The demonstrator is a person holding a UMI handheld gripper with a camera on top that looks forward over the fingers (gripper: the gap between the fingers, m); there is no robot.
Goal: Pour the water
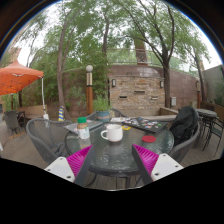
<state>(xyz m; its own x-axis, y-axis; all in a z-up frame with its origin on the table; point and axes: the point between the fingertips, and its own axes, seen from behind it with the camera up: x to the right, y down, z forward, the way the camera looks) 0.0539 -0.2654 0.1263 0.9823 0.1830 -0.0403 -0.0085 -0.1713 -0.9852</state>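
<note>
Gripper [112,160]: fingers spread apart, nothing between the pink pads
White mug [113,132]: on the glass table [120,155], just ahead of the fingers, handle to its right
Green-capped bottle [83,128]: upright, left of the mug
Red object [149,138]: on the table, right of the mug
Orange umbrella [17,77]: far left

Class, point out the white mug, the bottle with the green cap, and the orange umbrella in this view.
white mug [113,132], gripper view, on the side of its body.
bottle with the green cap [83,127], gripper view, on its upper body.
orange umbrella [17,78], gripper view, on the canopy.
</note>
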